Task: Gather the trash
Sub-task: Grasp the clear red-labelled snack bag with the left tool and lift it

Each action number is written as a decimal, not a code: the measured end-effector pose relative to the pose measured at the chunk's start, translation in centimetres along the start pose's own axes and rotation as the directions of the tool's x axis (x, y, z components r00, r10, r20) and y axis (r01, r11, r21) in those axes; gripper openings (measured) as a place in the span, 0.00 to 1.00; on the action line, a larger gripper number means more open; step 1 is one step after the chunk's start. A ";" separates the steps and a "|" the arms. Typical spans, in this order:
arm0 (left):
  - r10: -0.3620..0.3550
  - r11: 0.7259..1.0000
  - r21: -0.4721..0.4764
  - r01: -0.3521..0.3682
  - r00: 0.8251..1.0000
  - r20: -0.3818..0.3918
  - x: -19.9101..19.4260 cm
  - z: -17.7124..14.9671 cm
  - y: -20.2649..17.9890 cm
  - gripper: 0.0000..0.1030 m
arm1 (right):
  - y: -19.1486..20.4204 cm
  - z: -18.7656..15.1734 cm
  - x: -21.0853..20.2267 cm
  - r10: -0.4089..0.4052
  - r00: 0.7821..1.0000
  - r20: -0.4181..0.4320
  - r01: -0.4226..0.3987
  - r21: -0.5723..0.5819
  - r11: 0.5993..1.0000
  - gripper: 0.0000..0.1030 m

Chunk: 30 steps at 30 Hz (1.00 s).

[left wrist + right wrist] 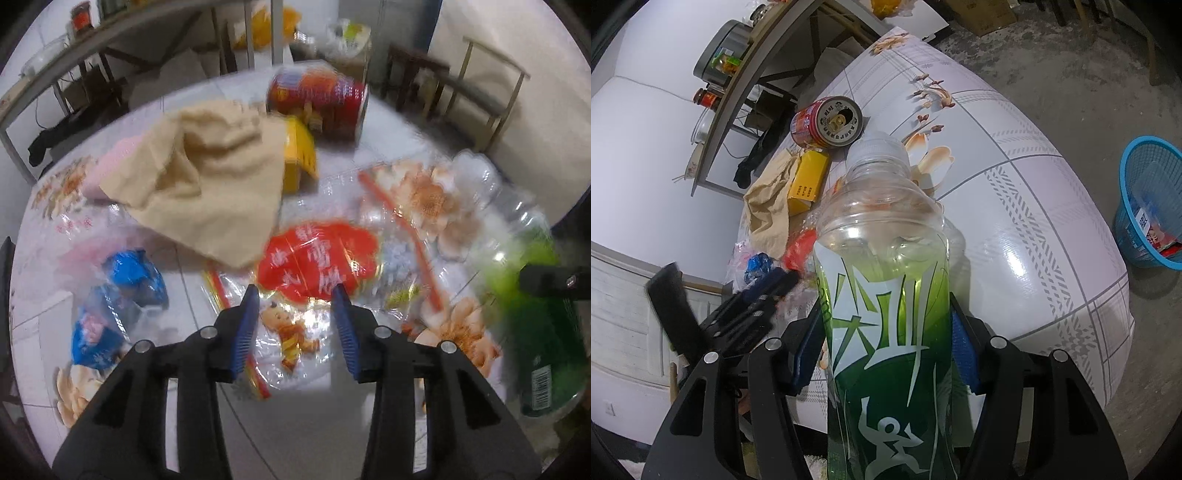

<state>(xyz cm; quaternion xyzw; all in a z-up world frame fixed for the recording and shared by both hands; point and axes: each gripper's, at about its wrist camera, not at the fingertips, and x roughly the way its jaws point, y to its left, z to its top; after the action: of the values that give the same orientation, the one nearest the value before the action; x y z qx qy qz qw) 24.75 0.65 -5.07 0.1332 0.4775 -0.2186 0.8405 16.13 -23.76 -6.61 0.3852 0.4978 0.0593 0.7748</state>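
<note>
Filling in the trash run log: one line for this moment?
left tongs: open over snack wrapper | right tongs: gripping green bottle | basket: on floor

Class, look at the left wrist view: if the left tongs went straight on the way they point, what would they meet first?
Most likely the clear snack wrapper with the red label, lying flat on the table between the open left tongs. The picture is blurred, so depth is uncertain.

Red wrapper (pixel 317 258): 雪饼 legible; can (pixel 827 123) lid: 旺旺.
</note>
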 end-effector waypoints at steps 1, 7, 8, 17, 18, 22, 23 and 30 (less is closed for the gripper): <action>0.012 1.000 0.023 -0.012 1.000 -0.002 -0.2 -0.2 -0.5 0.37 | 0.0 0.0 0.0 0.000 1.000 0.000 0.000 0.001 1.000 0.58; -0.010 1.000 0.011 0.010 0.999 -0.036 -1.4 -2.0 -1.8 0.37 | 0.1 0.0 0.1 -0.005 1.000 0.002 0.005 -0.007 1.000 0.58; -0.016 1.000 0.010 0.017 0.999 -0.040 -1.7 -2.5 -2.1 0.37 | 0.1 0.0 0.1 -0.004 1.000 0.002 0.004 -0.007 1.000 0.58; -0.184 0.983 -0.034 0.183 0.983 -0.024 -4.0 -5.6 -3.1 0.38 | 0.1 -0.1 0.2 -0.009 1.000 0.007 0.009 -0.008 1.000 0.58; -0.211 0.976 -0.054 0.210 0.977 -0.015 -4.5 -5.8 -2.9 0.39 | 0.1 -0.1 0.2 -0.009 1.000 0.007 0.009 -0.008 1.000 0.58; -0.235 0.964 -0.115 0.242 0.969 0.072 -6.4 -6.1 -1.3 0.46 | 0.1 -0.1 0.2 -0.011 1.000 0.007 0.011 -0.009 1.000 0.58; -0.220 0.966 -0.125 0.228 0.972 0.080 -6.6 -6.1 -0.9 0.49 | 0.1 -0.1 0.2 -0.012 1.000 0.006 0.012 -0.010 1.000 0.58; -0.236 0.927 -0.302 0.222 0.972 -0.008 -4.4 -5.9 2.6 0.51 | 0.4 -0.2 0.3 -0.020 1.000 0.009 0.021 -0.023 1.000 0.57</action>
<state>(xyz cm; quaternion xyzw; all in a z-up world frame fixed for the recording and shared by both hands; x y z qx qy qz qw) 19.65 6.50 -4.24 -0.0474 0.5357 -0.2374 0.8090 16.20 -23.27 -6.59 0.3715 0.4976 0.0552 0.7819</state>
